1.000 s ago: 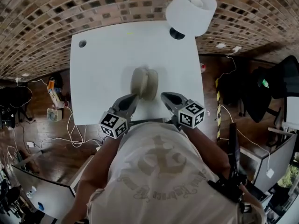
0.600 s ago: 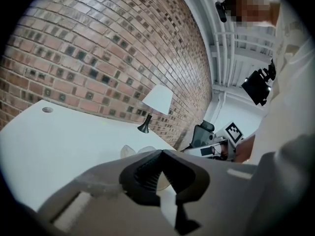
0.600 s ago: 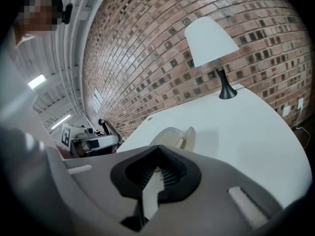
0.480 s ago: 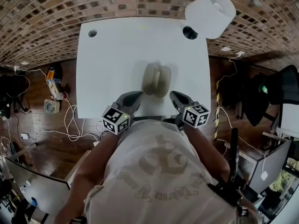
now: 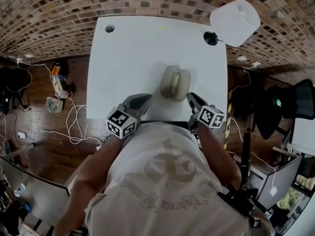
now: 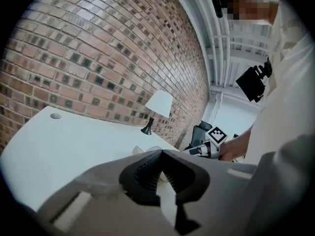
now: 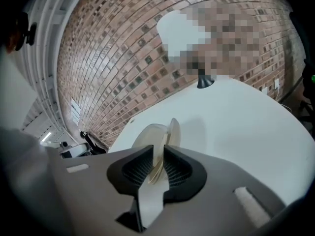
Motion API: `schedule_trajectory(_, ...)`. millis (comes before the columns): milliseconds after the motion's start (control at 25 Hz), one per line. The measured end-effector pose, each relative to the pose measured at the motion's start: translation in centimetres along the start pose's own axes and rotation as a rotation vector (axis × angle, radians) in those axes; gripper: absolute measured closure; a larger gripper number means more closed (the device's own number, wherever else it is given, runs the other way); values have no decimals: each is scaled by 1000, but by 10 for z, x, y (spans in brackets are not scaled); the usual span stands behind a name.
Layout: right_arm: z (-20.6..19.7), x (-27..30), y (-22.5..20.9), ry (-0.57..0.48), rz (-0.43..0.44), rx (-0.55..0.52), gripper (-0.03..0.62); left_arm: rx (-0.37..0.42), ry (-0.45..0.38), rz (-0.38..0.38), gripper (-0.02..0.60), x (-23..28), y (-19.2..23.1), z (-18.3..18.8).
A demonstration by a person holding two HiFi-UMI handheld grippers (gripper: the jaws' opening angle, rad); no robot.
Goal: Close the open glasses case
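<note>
Brick wall [image 5: 44,14] across the top of the head view, with a white table [image 5: 123,68] set against it in the middle. At far left, wooden floor [image 5: 39,146] strewn with cables [image 5: 74,119]. In the table's upper left corner, a small round hole [image 5: 110,28]. Lower left of centre, the left gripper [image 5: 141,100] above the table near its front edge, tip aimed toward the wall. In the left gripper view, dark ribbed pads [image 6: 146,176] clenched tip to tip with nothing between them. At the centre of the table, near both tips, the glasses case [image 5: 174,82]: beige, open, its two rounded halves side by side. Just right of it, the right gripper [image 5: 193,98], very near the case's right half. Jaws parted a little, having just been opening, with the thin edge of the case showing in the gap and neither pad [image 7: 136,171] visibly pressing on it. In the upper right, a white lamp [image 5: 235,16] on a black base at the table's far corner. Along the bottom, the person's pale printed shirt [image 5: 167,181].
</note>
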State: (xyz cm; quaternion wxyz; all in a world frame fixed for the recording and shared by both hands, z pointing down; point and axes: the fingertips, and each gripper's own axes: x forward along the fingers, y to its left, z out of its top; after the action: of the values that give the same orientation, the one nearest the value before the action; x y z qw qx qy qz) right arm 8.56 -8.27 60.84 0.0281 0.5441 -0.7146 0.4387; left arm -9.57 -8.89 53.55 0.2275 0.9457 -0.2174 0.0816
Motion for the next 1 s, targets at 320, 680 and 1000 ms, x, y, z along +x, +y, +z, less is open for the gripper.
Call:
schedule_trajectory(320,-1,17,-24,49,-42,61,454,-1,-29,34,578,-9,6,5)
schedule_trajectory(680,-8,47,-34,114,4,149,404,-26,-38,105,578,-28,12,-5)
schedule_trajectory(1000,-14,56,-38,145,6,248,462,-51,-54,152,578,-43,20,-10)
